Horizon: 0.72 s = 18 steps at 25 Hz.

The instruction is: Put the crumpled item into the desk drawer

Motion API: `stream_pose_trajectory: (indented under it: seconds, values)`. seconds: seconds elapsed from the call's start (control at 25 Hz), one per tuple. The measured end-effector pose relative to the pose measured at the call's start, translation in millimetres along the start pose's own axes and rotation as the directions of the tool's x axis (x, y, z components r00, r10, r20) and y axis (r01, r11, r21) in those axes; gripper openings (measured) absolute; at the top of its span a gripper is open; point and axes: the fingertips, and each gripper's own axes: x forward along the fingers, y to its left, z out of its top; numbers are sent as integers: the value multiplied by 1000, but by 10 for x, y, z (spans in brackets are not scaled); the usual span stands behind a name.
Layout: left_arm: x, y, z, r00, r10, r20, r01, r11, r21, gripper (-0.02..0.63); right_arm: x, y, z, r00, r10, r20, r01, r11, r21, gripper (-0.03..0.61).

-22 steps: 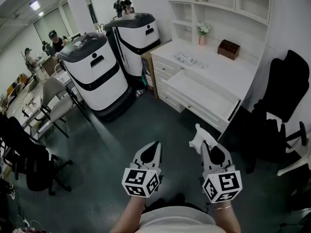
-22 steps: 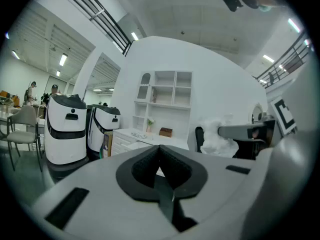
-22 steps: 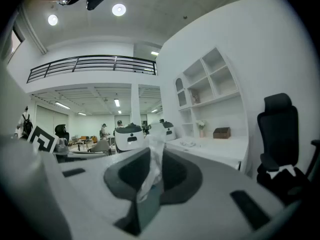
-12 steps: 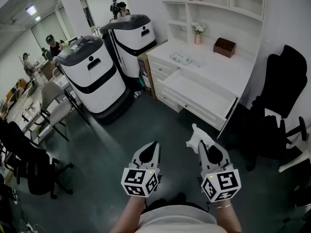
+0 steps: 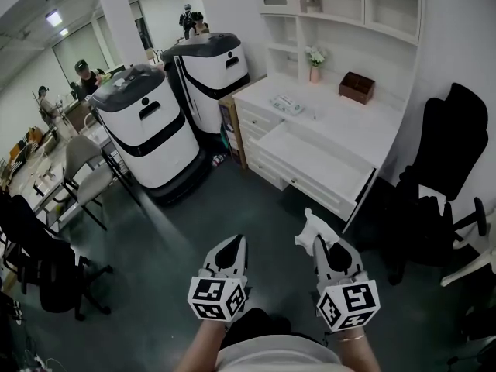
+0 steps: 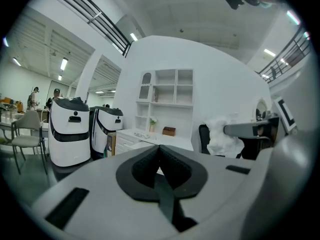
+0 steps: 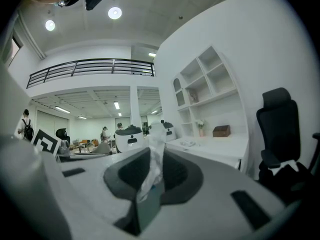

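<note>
We note the right gripper [image 5: 318,244] low in the head view, held about level. Its jaws are pinched on the crumpled item [image 5: 309,227], a white wad of paper or tissue. In the right gripper view the crumpled item [image 7: 152,156] stands up between the dark pads as a thin twisted strip. Its bulk pokes out past the tips.

The left gripper [image 5: 234,241] hangs beside it, to the left and apart from it. In the left gripper view its jaws are pressed together, and we see nothing between the pads. The white wad [image 6: 220,134] shows at the right of that view, with the other gripper's jaw beside it.

Both grippers sit over the dark floor [image 5: 186,223], short of the furniture. The desk drawer [image 5: 310,188] is pulled out, its white bottom exposed. It lies ahead of the crumpled item and well apart from it.

On the white surface [image 5: 341,118] behind the drawer we log three things:
- a small brown box [image 5: 356,86] near the wall
- a pink vase with flowers [image 5: 314,62]
- a flat pale packet [image 5: 288,103]

A black office chair [image 5: 449,153] stands to the right of the desk. Two white-and-black machines [image 5: 151,130] [image 5: 209,72] stand to its left. People are in the far room, too small to make out.
</note>
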Motion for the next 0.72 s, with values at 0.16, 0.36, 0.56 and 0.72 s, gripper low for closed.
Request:
stream_pose_trajectory:
  seconds: [0.16, 0.36, 0.56, 0.72]
  values:
    - [47, 48, -27, 1000, 13, -18, -13, 1000, 7, -6, 46, -44, 6, 1000, -5, 2, 5, 1000, 15, 52]
    - [228, 106, -18, 1000, 6, -31, -6, 1000, 5, -6, 184, -128, 2, 1000, -16, -5, 16, 1000, 20, 52]
    - [522, 206, -58, 999, -10, -44, 10, 1000, 4, -6, 420, -260, -48, 999, -40, -21, 41, 999, 20, 52]
    - [838, 356, -36, 998, -24, -50, 25, 1000, 7, -6, 738, -353, -40, 998, -51, -29, 52, 999, 16, 52]
